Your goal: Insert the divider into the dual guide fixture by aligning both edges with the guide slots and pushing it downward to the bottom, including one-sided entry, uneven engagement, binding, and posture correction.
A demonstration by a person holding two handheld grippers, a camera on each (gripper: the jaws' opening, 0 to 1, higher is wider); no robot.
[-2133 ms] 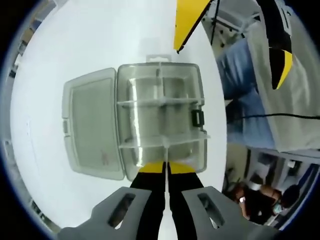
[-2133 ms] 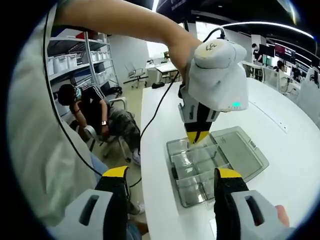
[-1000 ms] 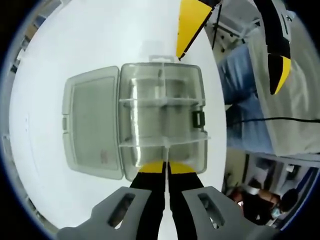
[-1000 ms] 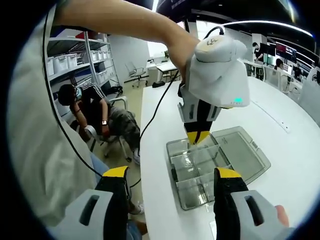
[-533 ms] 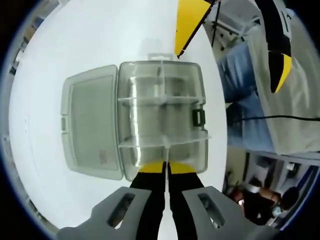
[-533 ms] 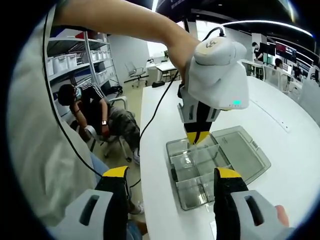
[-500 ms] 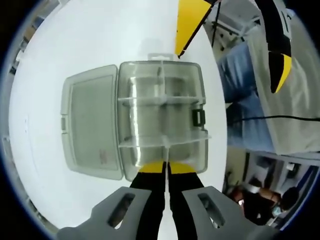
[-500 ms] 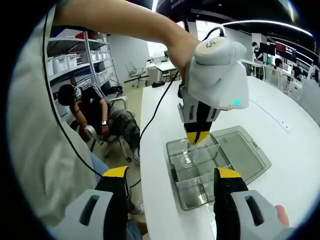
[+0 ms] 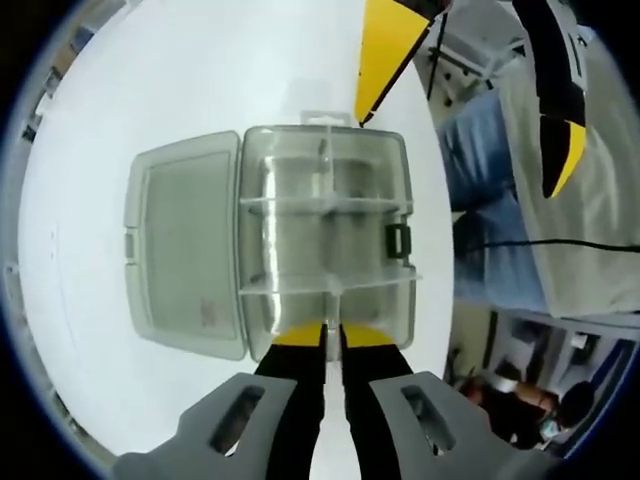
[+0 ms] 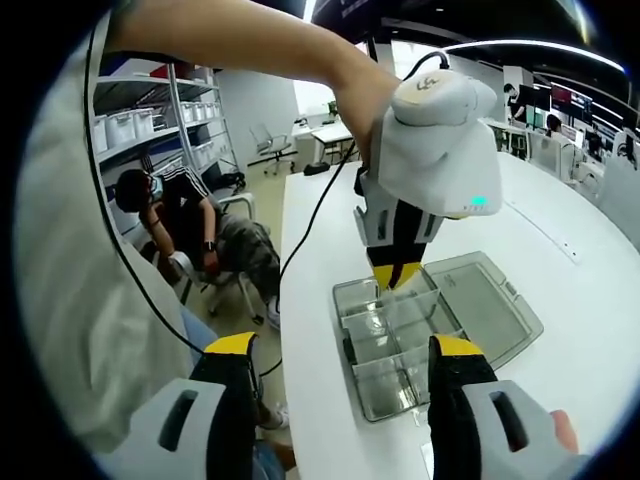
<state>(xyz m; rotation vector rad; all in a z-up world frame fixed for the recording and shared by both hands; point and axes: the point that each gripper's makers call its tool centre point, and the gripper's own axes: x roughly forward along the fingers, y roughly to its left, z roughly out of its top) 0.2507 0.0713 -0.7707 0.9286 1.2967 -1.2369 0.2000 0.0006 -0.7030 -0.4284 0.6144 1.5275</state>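
My left tongs (image 9: 332, 338) point down over a clear plastic organiser box (image 9: 325, 240) that lies open on the smooth white surface (image 9: 180, 90). Their yellow tips sit close together at the box's near wall, pinched on the thin edge of a transparent divider (image 9: 330, 312) standing between them. The divider is so clear that I cannot make out how deep it sits or whether both its edges are in the guide slots. The box is rectangular with rounded corners, cut into compartments by two cross walls, and has a small dark latch (image 9: 397, 239) on its right side. Its flat hinged lid (image 9: 185, 255) lies open to the left, a faint red mark near one corner.

From my right tongs (image 10: 338, 375), spread wide and holding nothing, I see the left tongs' white rounded housing (image 10: 432, 140) above the box, their yellow tips touching the far end. My bare forearm (image 10: 250, 45) reaches in from the upper left. A seated person (image 10: 190, 235) is beyond the surface's edge, partly cut off by my pale sleeve (image 10: 90, 300).
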